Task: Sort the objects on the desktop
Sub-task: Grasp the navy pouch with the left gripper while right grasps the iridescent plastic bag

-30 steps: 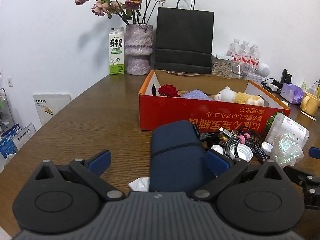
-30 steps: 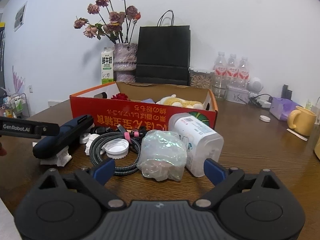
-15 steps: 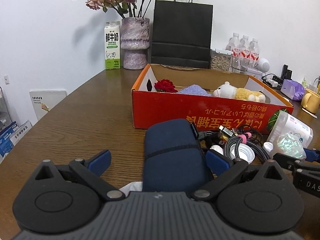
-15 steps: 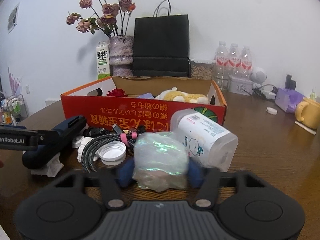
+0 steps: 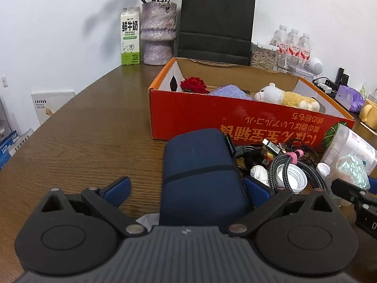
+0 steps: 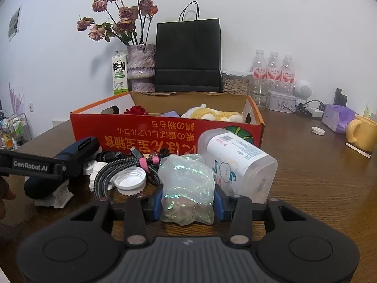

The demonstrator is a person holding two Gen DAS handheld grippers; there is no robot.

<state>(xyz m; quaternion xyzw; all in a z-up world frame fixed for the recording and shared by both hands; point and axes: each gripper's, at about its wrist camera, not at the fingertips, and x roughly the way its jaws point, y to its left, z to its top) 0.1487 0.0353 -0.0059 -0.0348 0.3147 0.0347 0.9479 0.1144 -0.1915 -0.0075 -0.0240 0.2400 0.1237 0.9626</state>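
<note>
My right gripper (image 6: 187, 204) is shut on a crumpled iridescent plastic bag (image 6: 186, 188), which also shows in the left wrist view (image 5: 351, 168). My left gripper (image 5: 187, 189) is open around a navy blue pouch (image 5: 200, 176) lying on crumpled tissue (image 6: 55, 194). The pouch shows at the left in the right wrist view (image 6: 68, 165). A red cardboard box (image 5: 235, 125) behind holds a red flower (image 5: 193, 85), a purple cloth and a plush toy (image 5: 285, 97).
A braided cable coil (image 6: 110, 172), a white lid (image 6: 129, 180) and a lying white plastic jar (image 6: 238, 162) crowd the table in front of the box. A vase, milk carton, black paper bag, water bottles and a yellow mug (image 6: 362, 133) stand behind and right.
My right gripper has closed on the iridescent bag. My left gripper has stayed open around the navy pouch and shifted slightly, with the view tilting down a little.
</note>
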